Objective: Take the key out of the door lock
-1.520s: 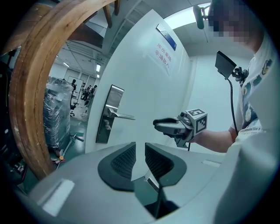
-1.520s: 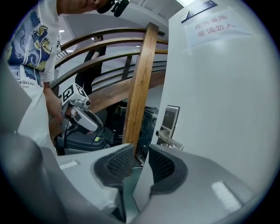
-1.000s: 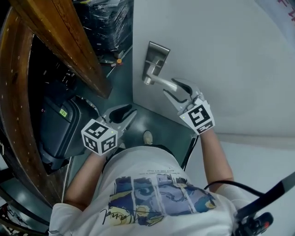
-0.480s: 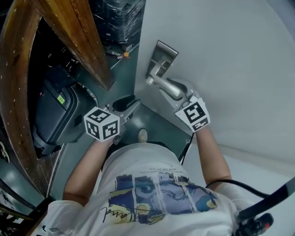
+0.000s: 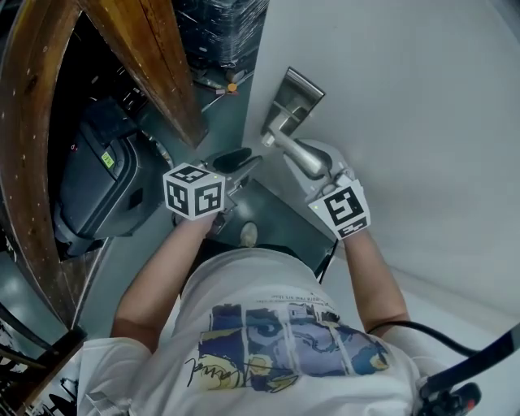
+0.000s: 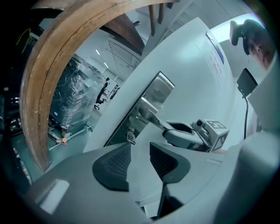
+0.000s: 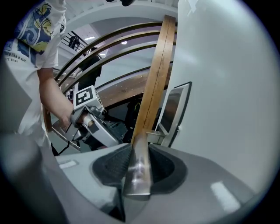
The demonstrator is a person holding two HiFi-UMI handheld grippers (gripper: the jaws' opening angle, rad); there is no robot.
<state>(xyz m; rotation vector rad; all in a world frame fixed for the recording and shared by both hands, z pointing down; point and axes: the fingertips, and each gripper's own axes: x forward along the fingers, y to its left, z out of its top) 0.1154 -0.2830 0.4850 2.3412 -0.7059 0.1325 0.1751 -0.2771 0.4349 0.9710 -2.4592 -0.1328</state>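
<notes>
A small key (image 6: 130, 133) sticks out of the lock in the steel lock plate (image 6: 153, 98) on the white door (image 5: 406, 106), just under the lever handle (image 5: 294, 151). My left gripper (image 6: 140, 159) hangs a short way in front of the key. Its jaws are opening and nothing is between them. In the head view it (image 5: 241, 162) sits left of the door edge. My right gripper (image 7: 139, 168) has the handle (image 7: 139, 175) between its jaws, which are closing, and both pads lie against it.
A curved wooden rail (image 5: 154, 57) rises at the left above a black machine (image 5: 97, 187). A wrapped pallet (image 5: 219, 24) stands beyond the door edge. The person's shoe (image 5: 249, 236) shows on the green floor below the grippers.
My left gripper has risen toward the door edge and lock, with its jaws spread wider. My right gripper has slid onto the handle and closed around it.
</notes>
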